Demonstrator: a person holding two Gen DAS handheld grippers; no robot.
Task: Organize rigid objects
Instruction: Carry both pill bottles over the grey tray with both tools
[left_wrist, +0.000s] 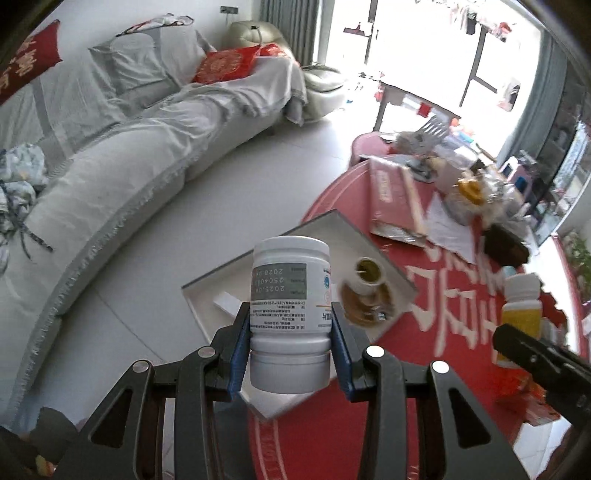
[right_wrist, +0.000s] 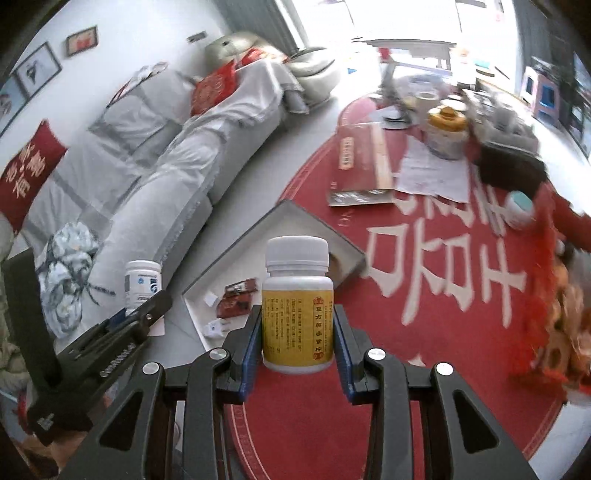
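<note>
Two plastic bottles are hanging in the air above the round red bench (right_wrist: 461, 332) with large white characters, where a shallow white square tray (right_wrist: 295, 218) is sitting at the near edge. The left gripper (left_wrist: 290, 328) is pinching the larger white cylindrical bottle with a grey printed label (left_wrist: 290, 317) between its blue-padded fingers (left_wrist: 240, 332), over the tray. The right gripper (right_wrist: 297, 325) is squeezing the smaller white-capped bottle with a yellow label (right_wrist: 297, 306) just beside the tray.
</note>
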